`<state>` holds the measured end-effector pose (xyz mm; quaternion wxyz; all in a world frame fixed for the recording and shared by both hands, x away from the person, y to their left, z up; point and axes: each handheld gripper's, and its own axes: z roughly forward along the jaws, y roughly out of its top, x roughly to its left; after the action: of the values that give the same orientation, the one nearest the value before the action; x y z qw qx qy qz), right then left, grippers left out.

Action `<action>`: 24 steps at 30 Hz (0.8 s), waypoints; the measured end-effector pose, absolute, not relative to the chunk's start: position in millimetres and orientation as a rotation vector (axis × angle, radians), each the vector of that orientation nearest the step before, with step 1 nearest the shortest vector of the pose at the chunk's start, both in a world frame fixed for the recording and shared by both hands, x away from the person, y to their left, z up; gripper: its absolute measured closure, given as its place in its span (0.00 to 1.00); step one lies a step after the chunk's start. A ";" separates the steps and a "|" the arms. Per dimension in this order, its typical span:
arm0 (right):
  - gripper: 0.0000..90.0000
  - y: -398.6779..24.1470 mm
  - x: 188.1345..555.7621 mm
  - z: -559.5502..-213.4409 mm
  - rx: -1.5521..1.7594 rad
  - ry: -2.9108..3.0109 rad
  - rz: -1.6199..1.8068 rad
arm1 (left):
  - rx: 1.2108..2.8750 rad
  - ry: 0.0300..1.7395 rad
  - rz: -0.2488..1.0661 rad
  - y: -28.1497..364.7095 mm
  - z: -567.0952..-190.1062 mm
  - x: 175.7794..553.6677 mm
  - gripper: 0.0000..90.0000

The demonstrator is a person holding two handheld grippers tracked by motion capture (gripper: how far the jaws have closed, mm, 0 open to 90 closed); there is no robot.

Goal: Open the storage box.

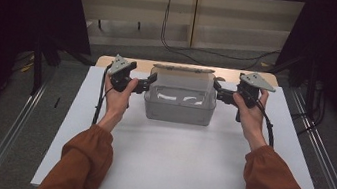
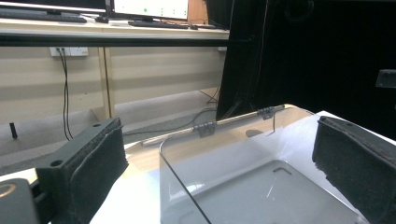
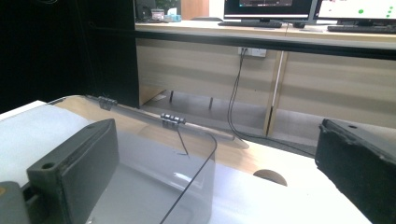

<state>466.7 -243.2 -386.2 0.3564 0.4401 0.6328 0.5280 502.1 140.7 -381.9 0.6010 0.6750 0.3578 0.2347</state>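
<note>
**Both hand-held grippers straddle the box ends**

One clear box sits at centre frame on the tabletop. The left hand-held gripper and the right hand-held gripper, two in all, stand wide, each with a box wall between its jaws, pads not pressing. Next, I judge, both must close evenly on the walls. One hinged lid lies open behind.

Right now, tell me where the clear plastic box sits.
In the high view, the clear plastic box sits toward the far middle of the white table, between the left tool and the right tool.
</note>
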 end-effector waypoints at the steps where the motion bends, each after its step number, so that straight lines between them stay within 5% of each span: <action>1: 0.00 -242.6 463.7 -386.0 1.136 1.635 1.366 | 1.561 0.828 0.550 142.4 -381.6 499.4 0.03; 24: 0.00 -237.5 384.3 -391.0 1.067 1.602 1.376 | 1.516 0.811 0.571 169.1 -395.2 433.4 0.04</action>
<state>384.3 -237.5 -391.0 0.3780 0.4175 0.6270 0.5383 433.4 169.1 -395.2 0.6170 0.6587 0.3521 0.2480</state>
